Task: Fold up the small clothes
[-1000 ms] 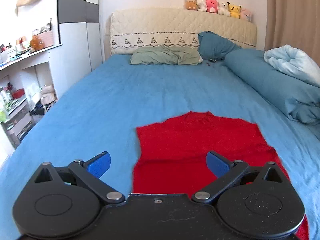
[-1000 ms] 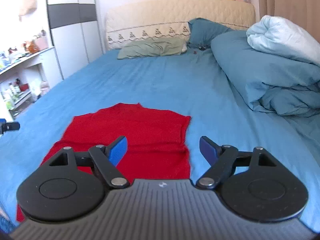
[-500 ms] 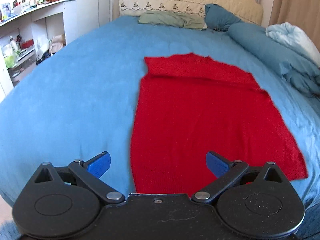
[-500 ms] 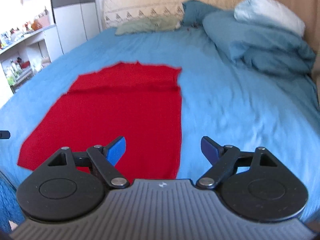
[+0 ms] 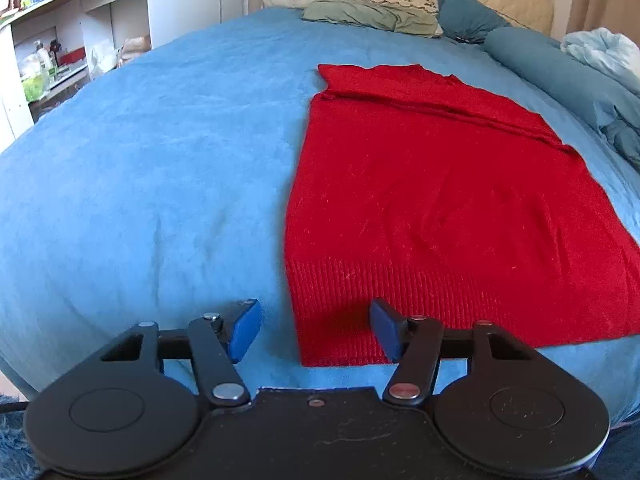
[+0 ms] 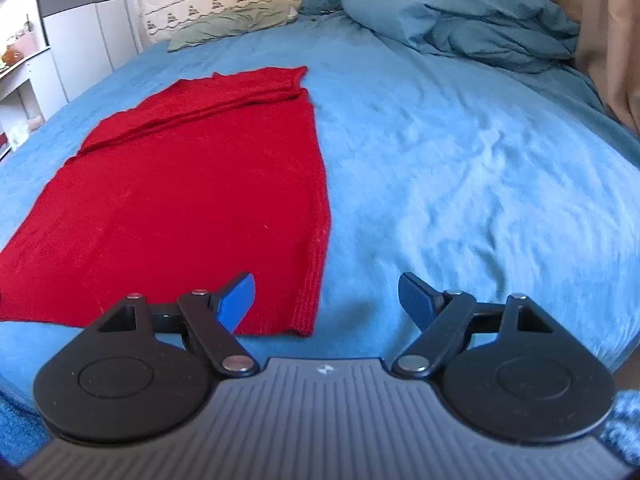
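1. Along the left edge of the left wrist view, white shelves [image 5: 60, 52] crowded with small items stand beside the bed.
2. Across the middle of both views spreads the blue bedspread [image 5: 160, 160] — the red garment [image 5: 440, 200] lies flat on it, ribbed hem nearest the camera, its far end folded over into a narrow band.
3. At the bottom centre of the left wrist view, the left gripper [image 5: 316, 330] has its jaws apart, holding nothing; the garment's lower left corner sits between the two blue pads, though I cannot tell whether they touch the cloth.
4. At the bottom of the right wrist view, the right gripper [image 6: 326, 300] also stands with jaws apart and empty, straddling the garment's lower right corner [image 6: 304, 320] — one pad over red knit, the other over bare bedspread.
5. Toward the upper right of the right wrist view, a rumpled teal duvet [image 6: 460, 20] is heaped near the headboard [image 6: 220, 0].
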Available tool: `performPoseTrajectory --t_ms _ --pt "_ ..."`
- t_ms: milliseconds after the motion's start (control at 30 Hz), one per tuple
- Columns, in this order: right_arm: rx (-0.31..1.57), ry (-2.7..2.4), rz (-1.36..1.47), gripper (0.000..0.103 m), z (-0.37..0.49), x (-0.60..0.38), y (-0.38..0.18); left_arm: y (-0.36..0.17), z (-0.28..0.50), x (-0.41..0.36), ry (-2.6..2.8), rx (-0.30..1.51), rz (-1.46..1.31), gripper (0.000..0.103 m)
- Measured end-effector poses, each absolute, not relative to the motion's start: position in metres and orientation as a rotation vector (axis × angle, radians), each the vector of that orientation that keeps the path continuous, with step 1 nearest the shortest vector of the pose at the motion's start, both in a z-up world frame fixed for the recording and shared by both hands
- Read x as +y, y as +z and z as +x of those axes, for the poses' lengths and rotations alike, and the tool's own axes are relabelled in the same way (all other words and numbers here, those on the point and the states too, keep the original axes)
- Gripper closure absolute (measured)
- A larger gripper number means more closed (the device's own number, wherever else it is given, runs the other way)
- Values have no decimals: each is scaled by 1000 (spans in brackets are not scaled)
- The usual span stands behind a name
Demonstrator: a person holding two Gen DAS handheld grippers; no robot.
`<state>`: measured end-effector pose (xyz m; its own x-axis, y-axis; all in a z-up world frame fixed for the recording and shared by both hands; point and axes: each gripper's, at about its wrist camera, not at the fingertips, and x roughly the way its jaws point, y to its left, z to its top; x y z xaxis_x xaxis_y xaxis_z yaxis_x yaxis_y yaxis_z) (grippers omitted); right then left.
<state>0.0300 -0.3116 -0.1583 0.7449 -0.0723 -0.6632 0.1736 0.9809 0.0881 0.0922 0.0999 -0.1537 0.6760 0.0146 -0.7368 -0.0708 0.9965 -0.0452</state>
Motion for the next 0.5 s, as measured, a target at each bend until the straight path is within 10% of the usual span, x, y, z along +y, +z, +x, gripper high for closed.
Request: performPoseTrajectory --t_ms 500 --pt "731 -82 96 46 37 -298 -172 -162 91 86 32 819 10 60"
